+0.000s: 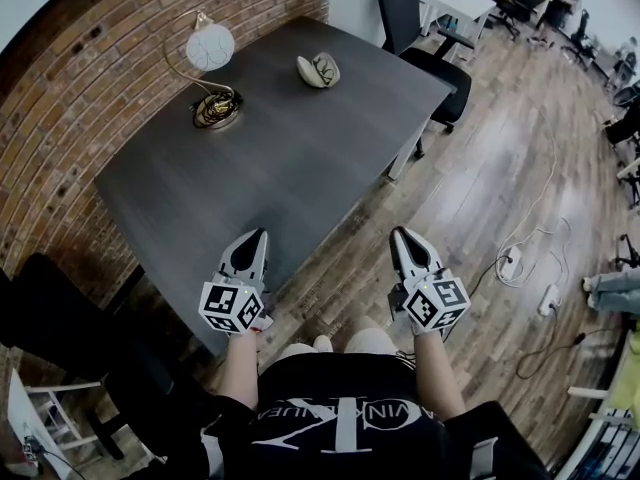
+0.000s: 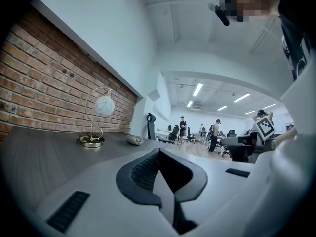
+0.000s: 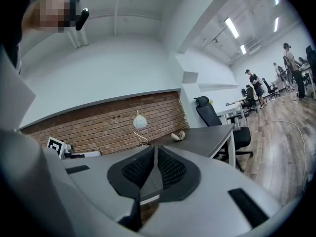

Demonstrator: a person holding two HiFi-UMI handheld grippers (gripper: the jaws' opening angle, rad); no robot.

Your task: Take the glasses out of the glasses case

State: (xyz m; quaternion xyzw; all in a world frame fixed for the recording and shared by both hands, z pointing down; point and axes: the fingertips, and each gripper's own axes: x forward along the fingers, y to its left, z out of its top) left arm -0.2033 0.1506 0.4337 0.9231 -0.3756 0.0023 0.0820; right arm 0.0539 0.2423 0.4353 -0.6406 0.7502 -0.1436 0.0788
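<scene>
The glasses case is a pale, rounded case that looks partly open; it lies on the far part of the dark table. It also shows small in the left gripper view and the right gripper view. My left gripper hovers over the table's near corner, jaws together and empty. My right gripper is held over the wooden floor beside the table's near edge, also shut with nothing in it. Both are far from the case and point level towards it.
A lamp with a round white shade and a coiled brass base stands at the table's far left by the brick wall. A black office chair sits at the far right corner. Cables and a power strip lie on the floor to the right.
</scene>
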